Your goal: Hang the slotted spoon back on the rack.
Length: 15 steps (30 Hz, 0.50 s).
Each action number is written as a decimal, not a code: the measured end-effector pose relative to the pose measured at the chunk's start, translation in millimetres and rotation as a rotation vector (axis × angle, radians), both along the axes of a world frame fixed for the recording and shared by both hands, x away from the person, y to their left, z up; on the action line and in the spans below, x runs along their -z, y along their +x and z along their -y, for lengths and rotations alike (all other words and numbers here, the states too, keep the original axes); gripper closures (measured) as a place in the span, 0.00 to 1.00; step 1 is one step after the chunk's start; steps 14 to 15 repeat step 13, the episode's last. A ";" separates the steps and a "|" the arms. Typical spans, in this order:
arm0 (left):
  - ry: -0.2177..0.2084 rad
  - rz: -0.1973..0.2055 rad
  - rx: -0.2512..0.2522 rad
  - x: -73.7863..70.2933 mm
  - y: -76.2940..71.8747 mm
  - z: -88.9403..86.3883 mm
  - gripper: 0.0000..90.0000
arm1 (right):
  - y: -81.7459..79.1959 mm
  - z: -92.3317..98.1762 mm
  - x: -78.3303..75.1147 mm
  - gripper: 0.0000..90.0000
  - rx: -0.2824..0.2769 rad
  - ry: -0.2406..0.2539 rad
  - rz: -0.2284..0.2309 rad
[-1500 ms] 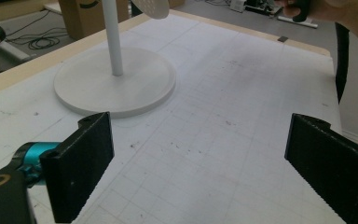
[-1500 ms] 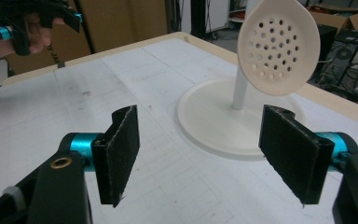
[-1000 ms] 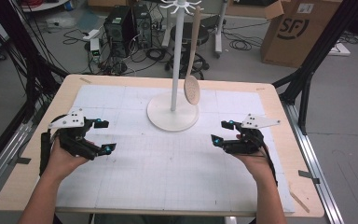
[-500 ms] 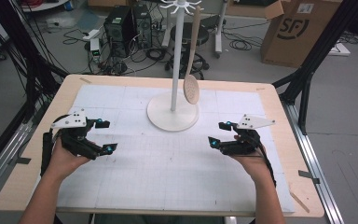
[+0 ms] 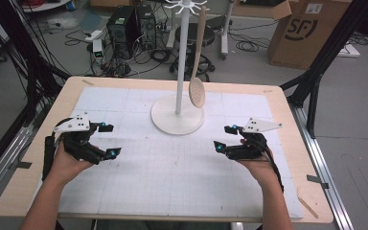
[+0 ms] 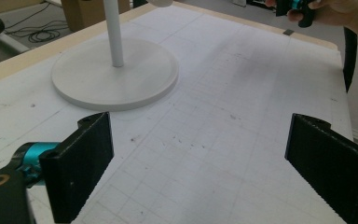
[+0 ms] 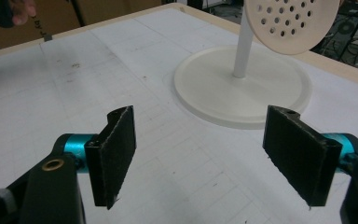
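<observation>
Ahead of both spread, empty pairs of fingers: slotted spoon [image 5: 197,72], hung upright from white stand [image 5: 178,115] mid-bench, nearer the right gripper [image 5: 226,137] than the left gripper [image 5: 109,140].

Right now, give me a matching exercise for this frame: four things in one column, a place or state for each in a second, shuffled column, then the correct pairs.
Things
1. slotted spoon
2. stand base
3. left gripper
4. cardboard box

Places or states
A. on the floor beyond the table's far right corner
B. hanging from the stand's top hooks
C. open, empty, over the mat's left side
D. resting flat on the mat, far middle

Pairs: 1-B, 2-D, 3-C, 4-A
</observation>
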<state>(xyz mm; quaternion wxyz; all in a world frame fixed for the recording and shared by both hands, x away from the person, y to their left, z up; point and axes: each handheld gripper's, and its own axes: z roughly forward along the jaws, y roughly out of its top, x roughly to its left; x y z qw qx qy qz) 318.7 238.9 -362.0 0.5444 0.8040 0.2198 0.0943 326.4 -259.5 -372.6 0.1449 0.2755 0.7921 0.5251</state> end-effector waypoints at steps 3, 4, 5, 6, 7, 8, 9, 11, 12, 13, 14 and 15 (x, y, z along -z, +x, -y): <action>0.005 0.000 0.001 0.4 0.1 0.8 0.09 | -1.0 0.3 -0.6 0.28 0.003 0.002 -0.008; 0.006 -0.005 0.000 0.7 0.0 1.1 0.09 | -1.0 0.3 -0.6 0.28 0.002 0.004 -0.008; 0.004 -0.005 -0.002 1.1 0.1 1.7 0.09 | -0.9 0.5 -0.6 0.28 0.002 0.003 -0.007; 0.006 -0.004 -0.003 1.3 0.3 1.8 0.09 | -0.8 0.5 -0.5 0.28 0.001 0.003 -0.006; 0.009 -0.005 -0.003 1.4 0.3 2.0 0.09 | -0.8 0.5 -0.5 0.28 0.002 0.000 -0.006; 0.010 -0.006 -0.002 1.3 0.3 2.0 0.09 | -0.6 0.3 -0.4 0.28 0.001 0.000 -0.003; 0.009 -0.005 -0.002 1.4 0.3 1.9 0.09 | -0.6 0.2 -0.4 0.28 -0.001 0.001 -0.003; 0.009 -0.004 -0.004 1.1 0.3 1.5 0.09 | -0.8 0.2 -0.5 0.28 -0.003 0.003 -0.004; 0.011 -0.003 -0.003 0.8 0.3 0.9 0.09 | -0.8 0.2 -0.6 0.28 -0.002 0.004 -0.003; 0.009 -0.003 -0.004 0.7 0.4 0.6 0.09 | -0.8 0.2 -0.5 0.28 -0.003 0.002 -0.001; 0.009 -0.003 -0.004 0.7 0.4 0.6 0.09 | -0.8 0.2 -0.5 0.28 -0.003 0.002 -0.001; 0.009 -0.003 -0.004 0.7 0.4 0.6 0.09 | -0.8 0.2 -0.5 0.28 -0.003 0.002 -0.001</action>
